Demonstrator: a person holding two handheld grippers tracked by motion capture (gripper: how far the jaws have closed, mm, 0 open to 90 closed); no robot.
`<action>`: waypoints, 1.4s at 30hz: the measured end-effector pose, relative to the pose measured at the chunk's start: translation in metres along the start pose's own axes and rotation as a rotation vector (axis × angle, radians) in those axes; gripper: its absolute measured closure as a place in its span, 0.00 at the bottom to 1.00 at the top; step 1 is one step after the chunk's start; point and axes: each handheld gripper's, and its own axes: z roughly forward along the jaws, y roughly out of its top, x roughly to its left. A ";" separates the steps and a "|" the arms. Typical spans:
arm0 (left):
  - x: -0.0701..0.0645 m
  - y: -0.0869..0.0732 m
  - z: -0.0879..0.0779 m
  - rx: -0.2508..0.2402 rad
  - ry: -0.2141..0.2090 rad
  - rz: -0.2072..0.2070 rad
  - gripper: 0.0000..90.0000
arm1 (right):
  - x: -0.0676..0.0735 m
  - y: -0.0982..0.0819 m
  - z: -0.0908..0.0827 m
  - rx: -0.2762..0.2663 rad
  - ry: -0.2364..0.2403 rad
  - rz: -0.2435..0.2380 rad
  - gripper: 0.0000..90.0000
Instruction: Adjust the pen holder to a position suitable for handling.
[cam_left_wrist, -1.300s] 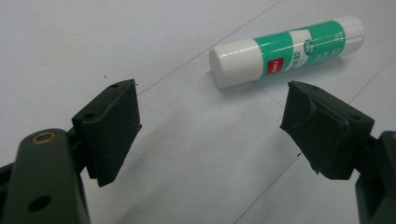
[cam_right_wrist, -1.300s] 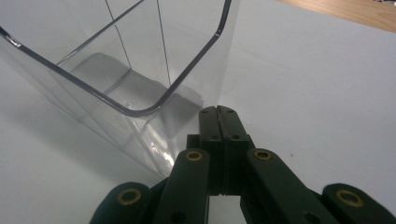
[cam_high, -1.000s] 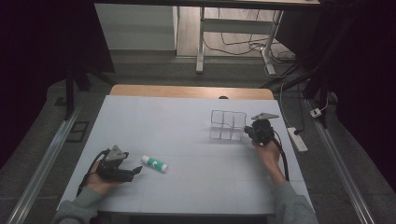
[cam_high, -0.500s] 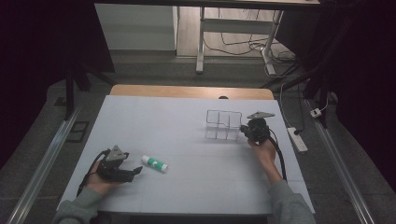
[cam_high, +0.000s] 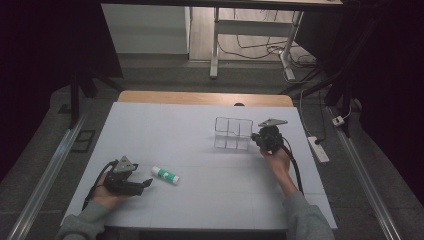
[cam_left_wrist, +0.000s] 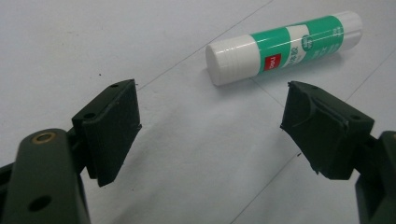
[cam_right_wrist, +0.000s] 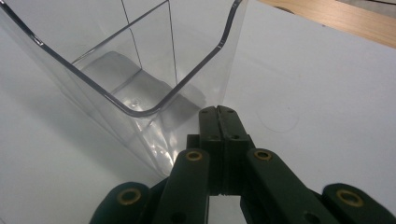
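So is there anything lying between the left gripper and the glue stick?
Nothing visible. The left gripper has its jaws open over bare white table, and the glue stick lies just beyond them, untouched.

On the table (cam_high: 200, 125), the glue stick (cam_high: 165, 175) lay at the near left, just beyond the left gripper (cam_high: 145, 183). The clear compartment box (cam_high: 232, 133) stood well apart at the far right, with the right gripper (cam_high: 256, 136) against its right side.
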 end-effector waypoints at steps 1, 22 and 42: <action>0.000 0.000 0.000 0.000 0.000 0.000 0.21 | 0.001 0.000 0.001 -0.006 0.005 0.001 0.99; 0.000 0.000 -0.001 -0.002 0.000 0.001 0.21 | 0.022 0.013 0.010 -0.025 0.057 -0.025 0.99; 0.001 0.000 -0.001 -0.002 -0.004 0.002 0.21 | 0.035 0.025 0.024 -0.037 0.085 -0.033 0.99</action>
